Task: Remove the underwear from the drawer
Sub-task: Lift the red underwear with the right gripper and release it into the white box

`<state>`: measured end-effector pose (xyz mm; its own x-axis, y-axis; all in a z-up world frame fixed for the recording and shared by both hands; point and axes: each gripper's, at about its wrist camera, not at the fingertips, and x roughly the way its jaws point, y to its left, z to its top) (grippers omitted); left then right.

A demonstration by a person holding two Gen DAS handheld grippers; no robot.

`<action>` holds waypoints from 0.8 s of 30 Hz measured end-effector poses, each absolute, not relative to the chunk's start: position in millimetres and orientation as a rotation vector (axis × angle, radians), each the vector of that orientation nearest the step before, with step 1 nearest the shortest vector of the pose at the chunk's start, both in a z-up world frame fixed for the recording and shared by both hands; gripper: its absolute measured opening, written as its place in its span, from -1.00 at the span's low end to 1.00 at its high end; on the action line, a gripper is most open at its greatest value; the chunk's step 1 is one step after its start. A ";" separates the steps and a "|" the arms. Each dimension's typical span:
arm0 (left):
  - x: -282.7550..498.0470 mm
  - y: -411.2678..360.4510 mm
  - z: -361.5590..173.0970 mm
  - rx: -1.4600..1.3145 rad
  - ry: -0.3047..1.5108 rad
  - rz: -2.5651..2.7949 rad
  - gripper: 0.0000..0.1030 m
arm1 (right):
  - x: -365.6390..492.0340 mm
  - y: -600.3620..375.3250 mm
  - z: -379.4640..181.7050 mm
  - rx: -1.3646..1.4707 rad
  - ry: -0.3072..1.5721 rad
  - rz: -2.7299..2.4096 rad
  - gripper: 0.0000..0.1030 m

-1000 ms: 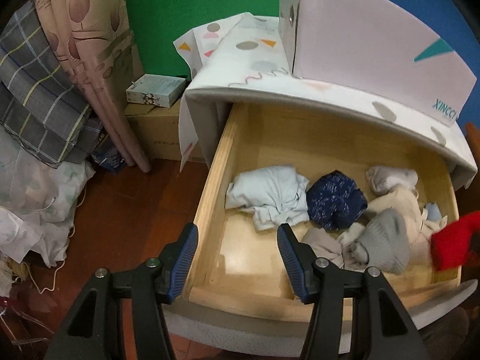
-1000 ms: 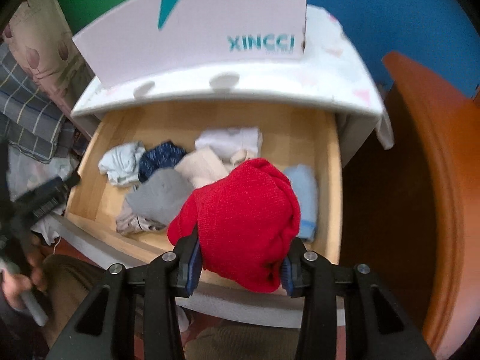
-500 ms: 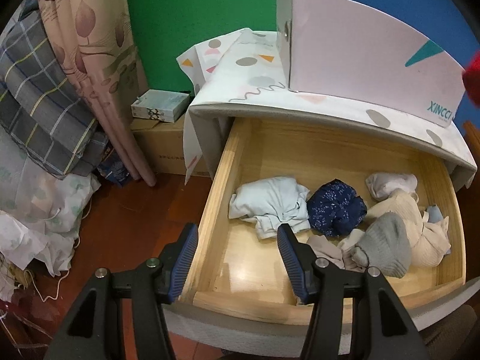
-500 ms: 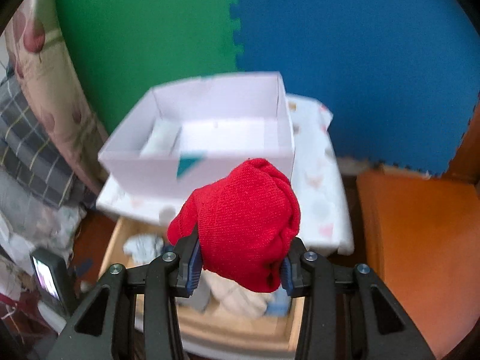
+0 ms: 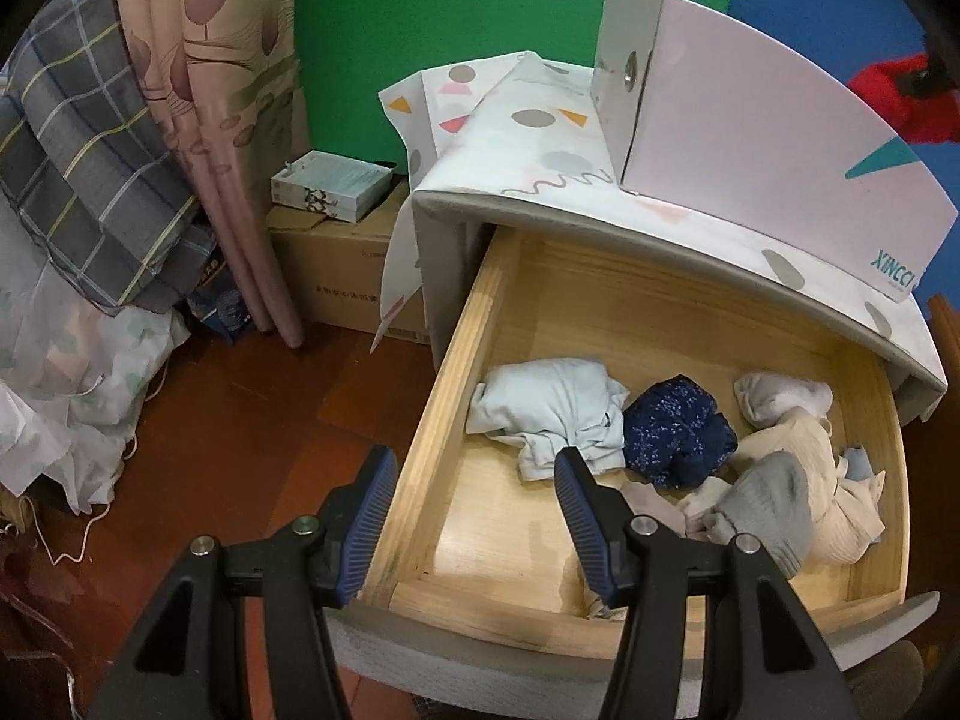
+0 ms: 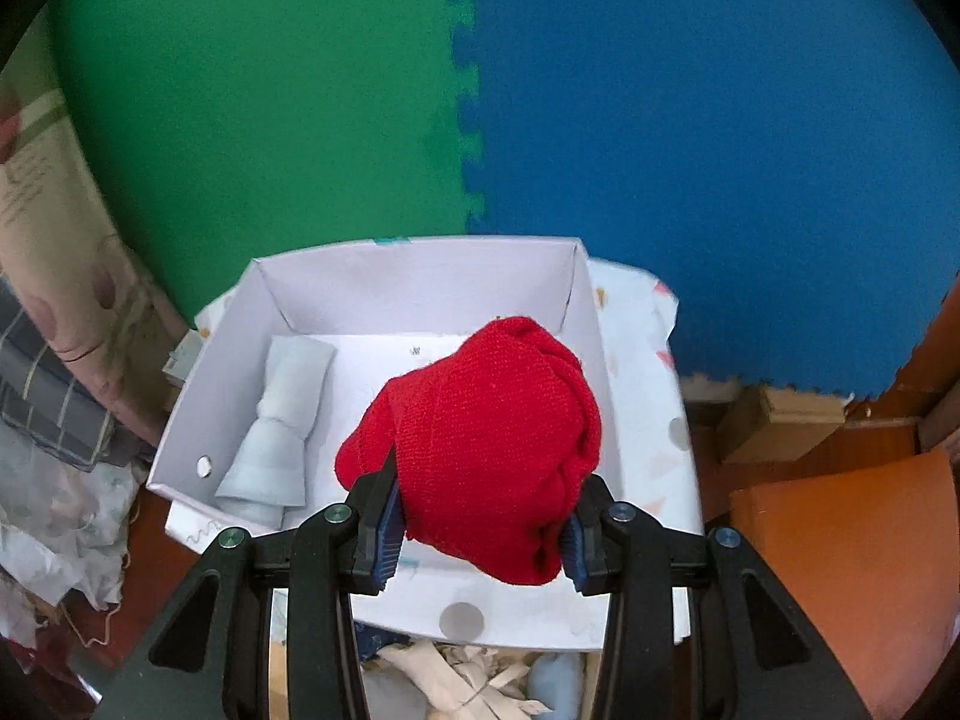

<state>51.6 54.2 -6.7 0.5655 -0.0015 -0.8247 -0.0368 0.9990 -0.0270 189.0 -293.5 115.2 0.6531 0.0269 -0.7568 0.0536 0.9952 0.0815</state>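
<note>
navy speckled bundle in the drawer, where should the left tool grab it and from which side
Take the navy speckled bundle by its raised, rounded top, coming straight down from above with the left tool. It sits bunched in a mound, pressed between the pale blue garment and the cream one, so its sides are hemmed in, while the crown is exposed. A pinch across the crown probably lifts it alone.

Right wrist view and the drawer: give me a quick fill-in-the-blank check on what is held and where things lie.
1. The right gripper is shut on a bundle of ____ colour.
2. That bundle hangs over the open white ____ on the cabinet top.
3. Inside the box already lies one rolled pale ____ garment.
4. The left gripper holds ____ between its fingers, above the drawer.

Missing words: red; box; blue; nothing
</note>
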 end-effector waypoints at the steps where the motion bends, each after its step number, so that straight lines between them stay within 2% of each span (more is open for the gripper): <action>1: 51.5 54.5 -6.7 -0.045 0.969 0.023 0.09 | 196.2 -293.4 110.1 0.105 0.880 -0.019 -0.24; 8: 52.8 58.4 -6.7 -0.068 0.968 0.017 0.09 | 228.8 -289.3 75.1 0.057 0.979 -0.047 -0.22; 16: 54.3 58.5 -7.4 -0.079 0.965 0.017 0.09 | 234.9 -289.1 58.2 0.060 1.019 -0.050 -0.05; 24: 55.0 59.1 -8.1 -0.082 0.971 0.018 0.09 | 213.1 -289.2 79.7 0.060 0.972 -0.034 0.05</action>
<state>55.0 59.1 -8.1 0.5647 -0.0213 -0.8250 -0.0523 0.9967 -0.0615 213.1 -289.2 79.7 0.5631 -0.0020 -0.8264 0.0556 0.9978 0.0354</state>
